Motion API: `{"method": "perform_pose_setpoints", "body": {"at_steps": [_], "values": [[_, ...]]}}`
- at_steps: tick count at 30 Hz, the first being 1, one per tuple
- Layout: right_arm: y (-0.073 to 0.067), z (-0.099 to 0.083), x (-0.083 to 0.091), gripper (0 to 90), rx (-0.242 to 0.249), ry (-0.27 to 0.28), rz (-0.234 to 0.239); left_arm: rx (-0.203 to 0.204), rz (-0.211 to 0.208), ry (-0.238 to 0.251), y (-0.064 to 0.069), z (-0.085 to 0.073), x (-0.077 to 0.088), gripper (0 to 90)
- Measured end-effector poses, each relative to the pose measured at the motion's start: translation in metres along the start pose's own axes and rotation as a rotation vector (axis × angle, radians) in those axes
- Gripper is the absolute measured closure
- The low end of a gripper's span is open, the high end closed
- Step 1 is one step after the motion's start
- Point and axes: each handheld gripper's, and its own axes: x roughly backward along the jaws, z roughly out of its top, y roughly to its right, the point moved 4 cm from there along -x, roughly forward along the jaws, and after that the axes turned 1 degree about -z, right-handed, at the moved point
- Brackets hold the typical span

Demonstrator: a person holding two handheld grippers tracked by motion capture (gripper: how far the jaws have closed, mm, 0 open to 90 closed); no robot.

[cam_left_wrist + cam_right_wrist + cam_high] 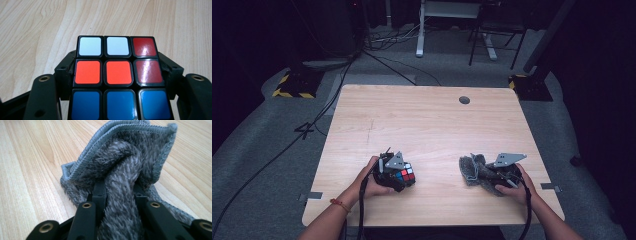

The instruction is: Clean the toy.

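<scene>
A scrambled puzzle cube (407, 174) rests on the wooden table (427, 120) near the front left, with my left gripper (400, 176) shut on its two sides. In the left gripper view the cube (117, 48) shows white, orange, red and blue stickers, and the black jaws hug it on either side. At the front right, a fluffy grey cloth (469, 169) lies bunched on the table. My right gripper (486, 175) is shut on a thick fold of it. In the right gripper view the cloth (130, 152) bulges up between the jaws, and its stitched edge stands beyond them.
A round cable hole (464, 100) sits near the table's far edge. Beyond the table are dark floor cables (327, 100), a stand base with yellow-black tape (292, 85) and white desk legs (420, 35).
</scene>
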Motion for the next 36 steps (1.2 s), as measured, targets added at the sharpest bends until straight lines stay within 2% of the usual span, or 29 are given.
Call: {"method": "perform_pose_setpoints", "body": {"at_steps": [6,11,16,27,32,36], "values": [[0.0005,-0.0022,-0.0009,72.0,-0.005,0.009,0.008,0.015,-0.010,-0.013,-0.0002,-0.0052,-0.0036,32.4],[0.0010,-0.0033,-0.0013,71.7,-0.010,0.019,0.010,0.010,-0.004,-0.012,0.0000,-0.0048,-0.0038,32.5],[-0.0004,-0.0019,0.0003,68.4,0.002,0.017,-0.015,0.009,0.011,-0.013,0.0011,-0.0033,-0.0024,31.7],[-0.0005,0.0013,0.0012,61.3,0.006,0.009,-0.031,0.010,0.041,-0.003,0.0011,-0.0001,0.0019,31.6],[-0.0010,0.0037,0.0016,56.3,0.014,0.005,-0.042,0.006,0.056,-0.007,0.0013,0.0009,0.0034,30.6],[-0.0011,0.0057,0.0036,46.5,0.006,0.009,-0.041,0.012,0.064,-0.003,0.0016,0.0019,0.0055,27.9]]}}
